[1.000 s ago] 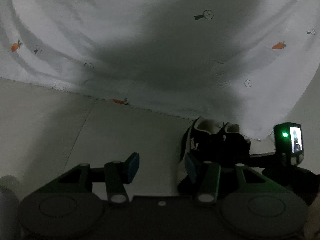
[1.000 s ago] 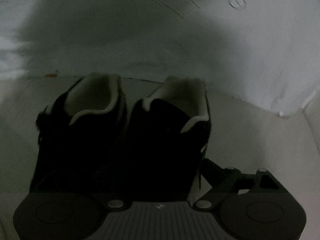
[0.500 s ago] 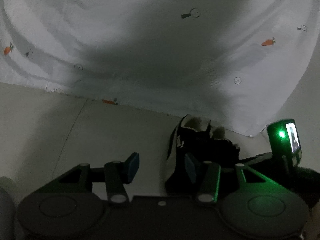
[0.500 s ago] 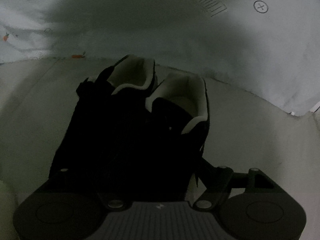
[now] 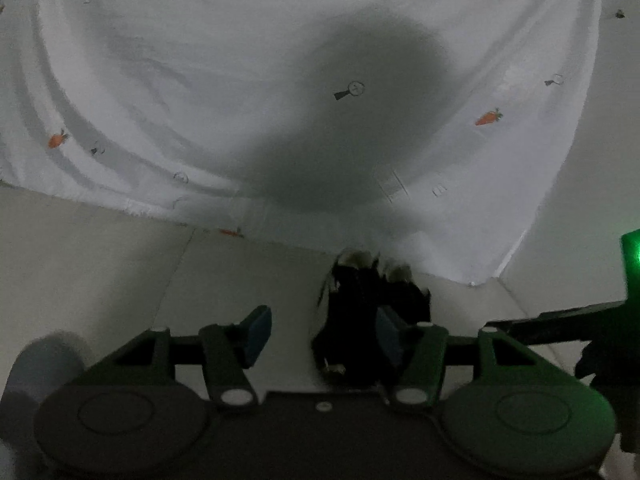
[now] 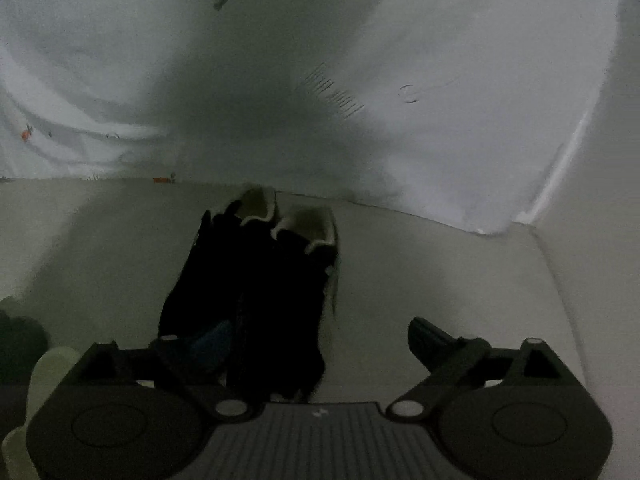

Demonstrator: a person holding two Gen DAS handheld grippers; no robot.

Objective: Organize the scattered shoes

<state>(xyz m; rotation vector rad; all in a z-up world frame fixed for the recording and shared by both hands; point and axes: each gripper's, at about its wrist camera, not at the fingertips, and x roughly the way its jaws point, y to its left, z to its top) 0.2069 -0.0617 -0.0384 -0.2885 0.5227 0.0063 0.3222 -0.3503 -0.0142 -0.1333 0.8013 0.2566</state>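
Note:
A pair of black shoes [image 6: 272,288] with pale linings stands side by side on the pale floor, heels toward a hanging sheet. My right gripper [image 6: 320,328] hangs above and behind their toes. Its jaws are opening wide; the right finger [image 6: 432,340] is well off the shoes, and the left pad is dim against the left shoe. In the left wrist view the same pair [image 5: 360,312] sits just beyond the right blue pad [image 5: 390,336]. My left gripper [image 5: 324,320] is opening, with no pad pressing on anything. The right gripper's green light [image 5: 632,248] glows at the right edge.
A white sheet [image 5: 200,80] printed with small carrots hangs down to the floor behind the shoes. A plain wall [image 6: 600,200] closes in on the right. A pale rounded object [image 6: 52,368] and a dark shape [image 6: 16,336] lie at the lower left.
Both grippers have drawn back and up, so the shoes look smaller and farther away. The right jaws have spread wider and come off the shoes. The left jaws have widened a little.

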